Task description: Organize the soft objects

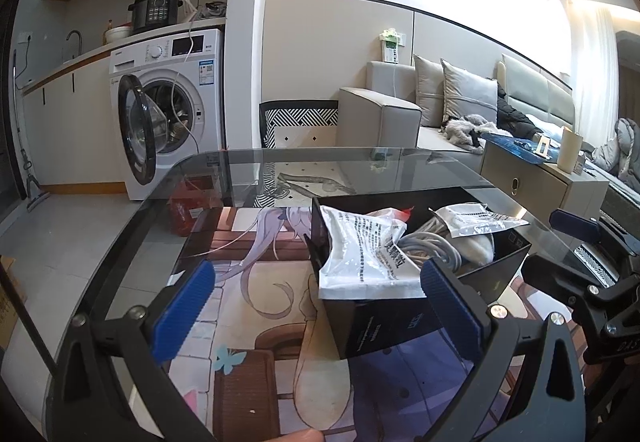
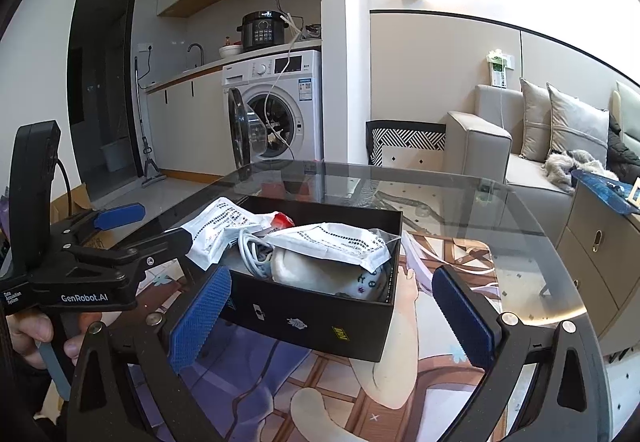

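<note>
A black open box (image 1: 384,322) (image 2: 320,318) stands on the glass table. It holds printed white plastic bags (image 1: 364,254) (image 2: 332,242), a grey coiled cable (image 1: 432,246) (image 2: 252,246), a white soft item (image 2: 320,274) and a bit of red (image 2: 282,219). One bag (image 2: 220,230) hangs over the box's left rim. My left gripper (image 1: 316,306) is open and empty just in front of the box. My right gripper (image 2: 332,318) is open and empty, its blue pads (image 2: 200,322) either side of the box's near wall.
The glass table (image 1: 240,169) covers an anime-print mat (image 1: 248,302). A red bottle (image 1: 186,209) shows under the glass. A washing machine (image 1: 172,109) with its door open stands behind. A sofa (image 1: 440,109) and a low cabinet (image 1: 552,177) stand at right.
</note>
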The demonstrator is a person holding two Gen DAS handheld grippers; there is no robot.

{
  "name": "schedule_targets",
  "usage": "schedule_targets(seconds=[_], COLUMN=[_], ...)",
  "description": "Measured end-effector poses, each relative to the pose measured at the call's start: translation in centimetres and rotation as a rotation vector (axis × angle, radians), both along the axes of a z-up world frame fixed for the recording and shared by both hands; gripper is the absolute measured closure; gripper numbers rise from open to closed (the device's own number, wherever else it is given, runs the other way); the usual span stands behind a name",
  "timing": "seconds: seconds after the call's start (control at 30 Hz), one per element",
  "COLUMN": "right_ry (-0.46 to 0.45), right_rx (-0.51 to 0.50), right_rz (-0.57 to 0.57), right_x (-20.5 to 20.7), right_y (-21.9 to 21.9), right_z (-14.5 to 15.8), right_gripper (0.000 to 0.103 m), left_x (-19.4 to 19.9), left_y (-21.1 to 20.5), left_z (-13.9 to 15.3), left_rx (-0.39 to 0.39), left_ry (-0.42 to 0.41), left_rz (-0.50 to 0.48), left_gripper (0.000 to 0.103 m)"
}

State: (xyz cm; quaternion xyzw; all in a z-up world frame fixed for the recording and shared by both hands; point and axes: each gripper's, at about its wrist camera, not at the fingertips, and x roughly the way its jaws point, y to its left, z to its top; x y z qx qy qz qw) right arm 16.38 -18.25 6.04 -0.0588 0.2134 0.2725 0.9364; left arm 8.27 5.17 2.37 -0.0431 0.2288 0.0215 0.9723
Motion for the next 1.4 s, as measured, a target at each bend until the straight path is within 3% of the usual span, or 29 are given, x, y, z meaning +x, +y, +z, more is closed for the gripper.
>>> schedule_targets(seconds=[0.7,1.4], right_ry=[-0.026,-0.029], right_rx=[0.005,0.007], right_rz=[-0.014,-0.014], right_x=[-0.8,-0.9], right_y=[-0.3,-0.4], right_z=[-0.2,-0.3], right_gripper=[0.001,0.001], left_x=[-0.3,-0.3], left_y=[-1.4,-1.2], left_z=[0.0,-0.1], left_rx=[0.046,0.034], left_ry=[-0.011,-0.01], left_rz=[-0.028,-0.031], left_gripper=[0.0,0.0])
